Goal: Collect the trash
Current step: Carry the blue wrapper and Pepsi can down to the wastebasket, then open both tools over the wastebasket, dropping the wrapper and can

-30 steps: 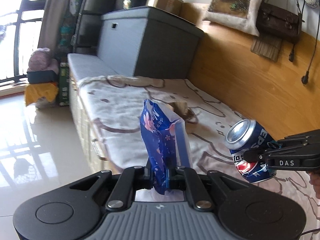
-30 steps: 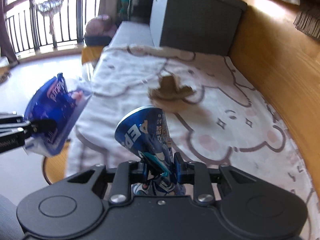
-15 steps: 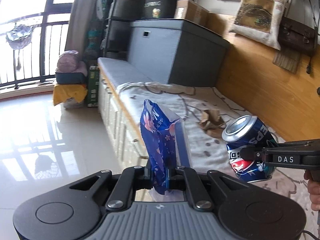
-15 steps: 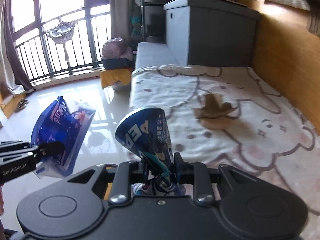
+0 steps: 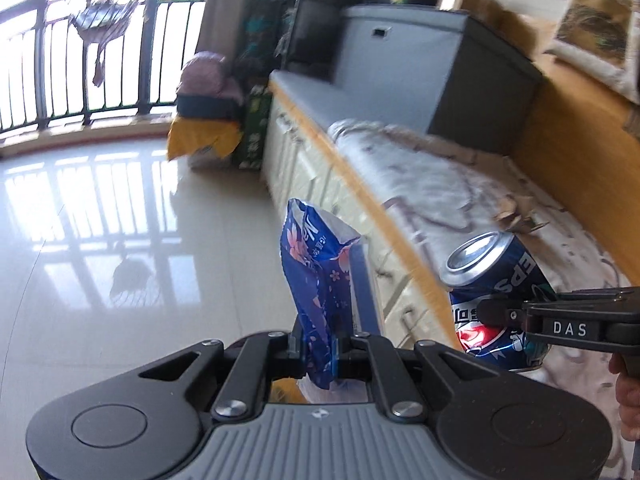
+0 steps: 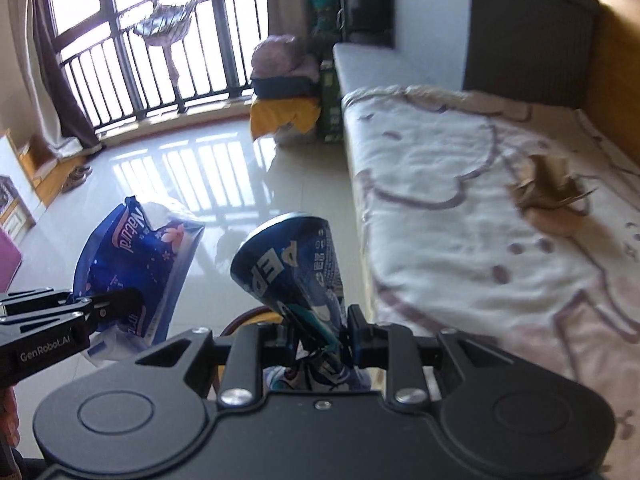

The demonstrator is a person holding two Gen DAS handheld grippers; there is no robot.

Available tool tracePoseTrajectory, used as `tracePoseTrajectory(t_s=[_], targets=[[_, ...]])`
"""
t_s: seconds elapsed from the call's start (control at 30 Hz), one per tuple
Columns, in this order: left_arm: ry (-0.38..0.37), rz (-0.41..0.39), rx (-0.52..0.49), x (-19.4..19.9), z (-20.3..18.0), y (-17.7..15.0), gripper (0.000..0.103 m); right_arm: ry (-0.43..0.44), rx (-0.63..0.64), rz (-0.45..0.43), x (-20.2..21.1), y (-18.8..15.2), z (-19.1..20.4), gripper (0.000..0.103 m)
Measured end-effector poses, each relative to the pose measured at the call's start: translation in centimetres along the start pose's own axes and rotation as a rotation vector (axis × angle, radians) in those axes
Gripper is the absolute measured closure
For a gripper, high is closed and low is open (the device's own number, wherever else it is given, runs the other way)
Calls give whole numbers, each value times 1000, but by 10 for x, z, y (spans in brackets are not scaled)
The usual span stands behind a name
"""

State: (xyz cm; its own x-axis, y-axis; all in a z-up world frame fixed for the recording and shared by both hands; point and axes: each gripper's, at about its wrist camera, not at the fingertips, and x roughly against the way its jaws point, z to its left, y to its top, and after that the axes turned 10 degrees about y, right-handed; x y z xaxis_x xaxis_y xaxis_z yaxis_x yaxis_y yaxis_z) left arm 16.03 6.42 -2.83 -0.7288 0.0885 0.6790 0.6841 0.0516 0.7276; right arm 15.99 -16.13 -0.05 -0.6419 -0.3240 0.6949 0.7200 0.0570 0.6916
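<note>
The left gripper is closed tightly on the lower end of one blue plastic wrapper; the wrapper stands upright from the jaws, its torn top uppermost. In the right wrist view the same gripper enters from the left edge, angled downward, with the wrapper held out over the glossy tiled floor.

The right gripper is closed on one blue drink can, which is dented and squeezed narrow where the pads press it. The can leans away from the jaws, its top end towards the floor side. In the left wrist view this gripper reaches in from the right, roughly level in the picture, with the can held at about the edge of the bench. A part of the person's hand is seen behind it at the frame edge.

Both grippers are held side by side and apart, each tilted downward.

Beyond them, one crumpled piece of brown paper is seen lying on the white patterned blanket, well apart from both grippers. One grey storage box stands at the far end of the bench. The surroundings are blurred.

Count: two grippers, one wrapper, one can, one brown paper.
</note>
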Motion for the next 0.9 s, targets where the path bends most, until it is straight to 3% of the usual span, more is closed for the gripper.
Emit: tracePoseTrajectory(t_s=[0.53, 0.9], targets=[[39, 268, 90, -125, 47, -35, 92, 5, 36, 256, -158, -17, 29, 78], [110, 460, 29, -200, 49, -76, 92, 24, 0, 394, -225, -41, 7, 78]])
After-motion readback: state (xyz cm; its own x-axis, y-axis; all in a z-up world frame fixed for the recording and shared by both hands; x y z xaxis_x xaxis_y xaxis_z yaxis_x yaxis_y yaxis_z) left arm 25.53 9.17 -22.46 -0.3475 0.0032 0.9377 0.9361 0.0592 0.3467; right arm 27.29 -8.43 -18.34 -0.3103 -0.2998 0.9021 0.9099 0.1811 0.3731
